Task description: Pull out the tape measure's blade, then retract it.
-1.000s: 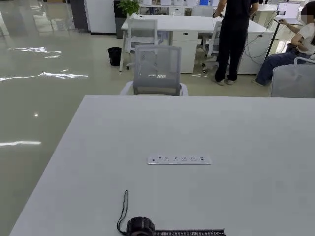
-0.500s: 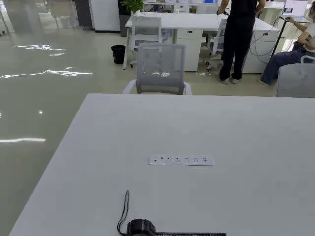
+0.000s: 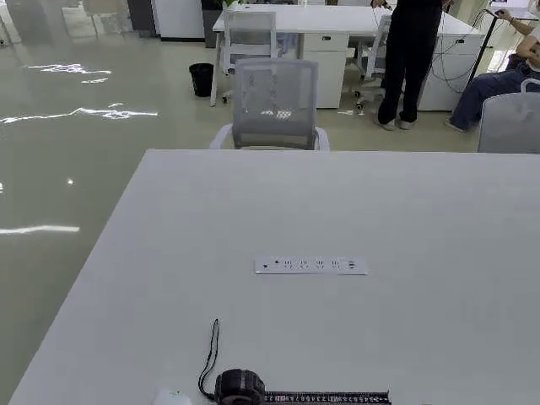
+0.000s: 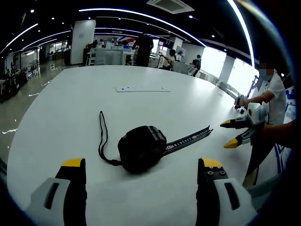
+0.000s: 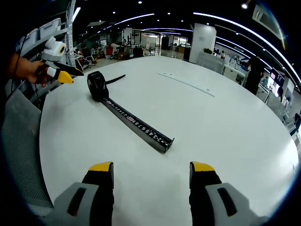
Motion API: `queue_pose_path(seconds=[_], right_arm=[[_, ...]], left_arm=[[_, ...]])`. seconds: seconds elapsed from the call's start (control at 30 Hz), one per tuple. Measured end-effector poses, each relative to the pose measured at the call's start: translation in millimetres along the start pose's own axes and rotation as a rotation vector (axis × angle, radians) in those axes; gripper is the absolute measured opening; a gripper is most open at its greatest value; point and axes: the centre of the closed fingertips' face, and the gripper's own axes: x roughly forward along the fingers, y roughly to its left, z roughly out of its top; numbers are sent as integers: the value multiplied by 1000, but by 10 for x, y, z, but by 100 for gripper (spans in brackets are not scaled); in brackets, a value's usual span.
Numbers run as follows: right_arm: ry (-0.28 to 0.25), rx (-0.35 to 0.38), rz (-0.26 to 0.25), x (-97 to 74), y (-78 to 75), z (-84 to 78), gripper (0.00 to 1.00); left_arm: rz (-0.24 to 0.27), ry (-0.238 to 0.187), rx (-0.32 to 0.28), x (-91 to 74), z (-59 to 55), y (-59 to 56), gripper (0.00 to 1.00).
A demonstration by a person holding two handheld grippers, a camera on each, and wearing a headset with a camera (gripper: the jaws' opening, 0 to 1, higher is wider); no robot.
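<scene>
We've got a black tape measure (image 4: 141,148), white-marked black blade (image 5: 136,123), white table (image 3: 337,202), yellow tips on left gripper (image 4: 142,163), right gripper (image 5: 152,166).

Bright, even ceiling-strip light — glare streaks on the floor (image 3: 76,114), soft shadows — gripper views bend at the edges.

Open-plan office: white desks (image 3: 337,18), mesh chairs (image 3: 274,103), glossy floor (image 3: 76,169).

1 tape measure (image 3: 240,388), 1 blade (image 3: 329,397), 1 cord (image 3: 211,354). 1 power strip (image 3: 310,266), 1 table (image 3: 439,219). 2 grippers: left gripper (image 4: 141,165), right gripper (image 5: 151,167). 2 grey chairs (image 3: 274,105), 1 bin (image 3: 201,79), 2 ppl (image 3: 411,59) in bkgd of head view.
</scene>
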Motion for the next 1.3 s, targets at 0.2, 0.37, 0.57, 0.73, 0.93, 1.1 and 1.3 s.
queue_pose_path(seconds=[0.2, 0.37, 0.57, 0.73, 0.93, 1.1, 1.3], right_arm=[[10, -74, 43, 124, -22, 43, 63], [27, -105, 52, 197, -115, 92, 58], [64, -164, 82, 284, -194, 77, 52], [86, -204, 111, 330, -214, 100, 49], [98, -248, 139, 410, -201, 140, 45], [108, -295, 157, 479, -180, 159, 43], [111, -311, 170, 524, -197, 165, 40]], left_arm=[[10, 14, -14, 102, 3, 11, 93], [17, 16, -27, 165, 39, 23, 90], [29, 12, -52, 232, 60, 38, 90], [37, 17, -75, 302, 88, -8, 86], [43, 8, -104, 392, 160, -107, 80], [81, 26, -95, 451, 164, -54, 75], [125, 44, -58, 492, 144, 19, 74]])
